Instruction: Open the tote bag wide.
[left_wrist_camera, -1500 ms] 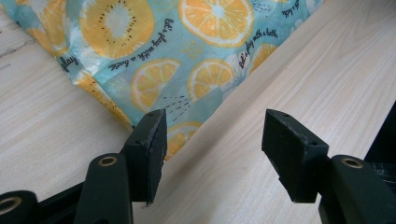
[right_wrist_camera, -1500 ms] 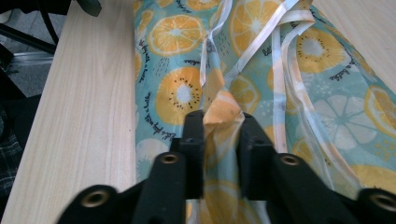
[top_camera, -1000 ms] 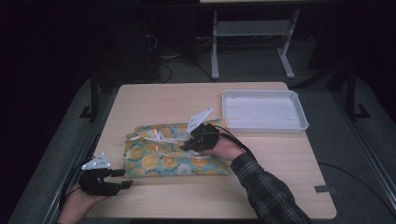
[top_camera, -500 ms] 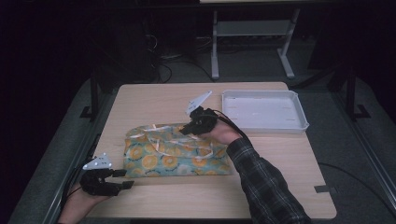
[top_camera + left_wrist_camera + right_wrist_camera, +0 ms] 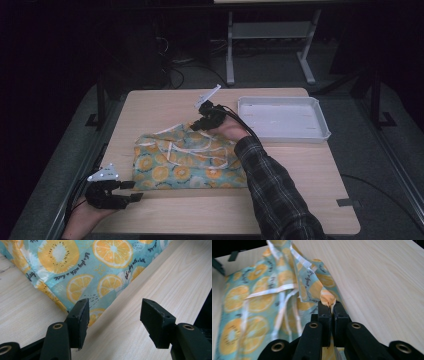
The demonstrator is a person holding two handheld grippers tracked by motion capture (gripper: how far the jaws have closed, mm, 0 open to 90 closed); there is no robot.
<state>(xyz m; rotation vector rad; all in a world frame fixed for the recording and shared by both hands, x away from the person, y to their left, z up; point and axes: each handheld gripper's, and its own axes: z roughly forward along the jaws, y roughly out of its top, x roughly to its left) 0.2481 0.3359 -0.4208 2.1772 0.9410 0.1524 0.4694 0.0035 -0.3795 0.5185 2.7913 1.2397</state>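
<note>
A light-blue cloth (image 5: 190, 165) printed with orange and kiwi slices lies across the middle of the wooden table (image 5: 150, 107), with white ties on top. My right gripper (image 5: 196, 126) is shut on the cloth's (image 5: 269, 290) far edge; a pinched fold pokes out between the closed jaws of that right gripper (image 5: 331, 308). My left gripper (image 5: 136, 191) sits near the table's front left corner, open. Its open jaws face the near left corner of the cloth (image 5: 100, 272), and the left gripper (image 5: 113, 320) holds nothing.
A white shallow tray (image 5: 320, 131) stands at the back right of the table. A metal stand (image 5: 270, 35) and cables are on the dark floor beyond. Bare wood lies along the front edge and back left.
My right gripper has moved away from me toward the table's back, pulling the cloth's far edge with it so the cloth spreads further back. The left gripper stayed put.
</note>
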